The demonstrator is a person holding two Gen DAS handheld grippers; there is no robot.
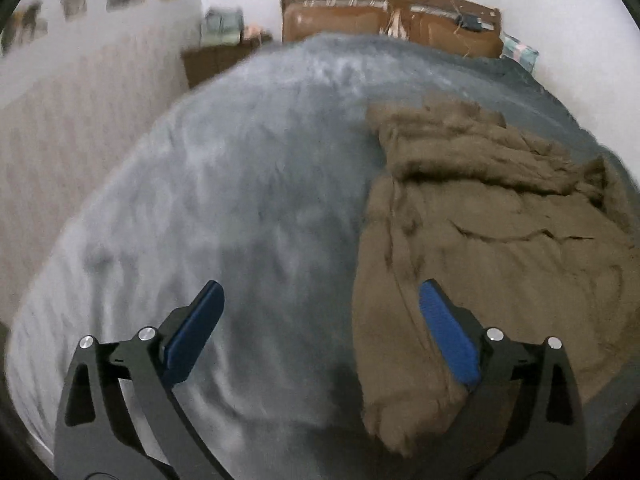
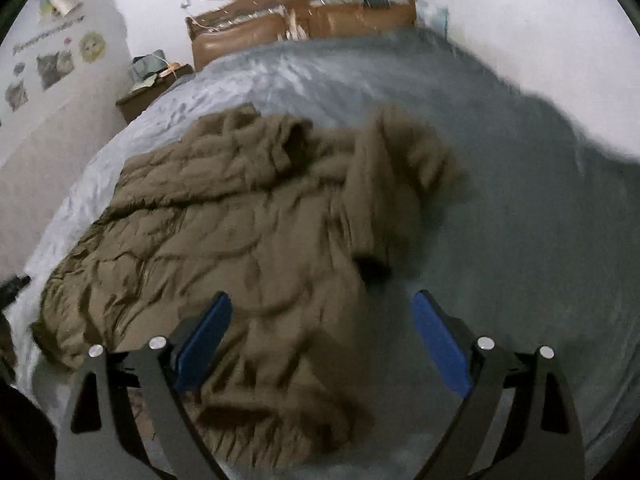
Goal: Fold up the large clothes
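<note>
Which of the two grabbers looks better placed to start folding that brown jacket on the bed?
Probably the right. The right gripper hangs open directly over the brown puffer jacket, with its sleeve just ahead. The left gripper, also open, hangs mostly over the bare grey blanket, beside the jacket's edge.

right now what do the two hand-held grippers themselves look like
The left hand-held gripper and the right hand-held gripper look alike: black angular frames with triangular cut-outs, round silver bolt heads at the joints, and two flat fingers faced with blue pads. No cables, markings, sleeves or hands show.
</note>
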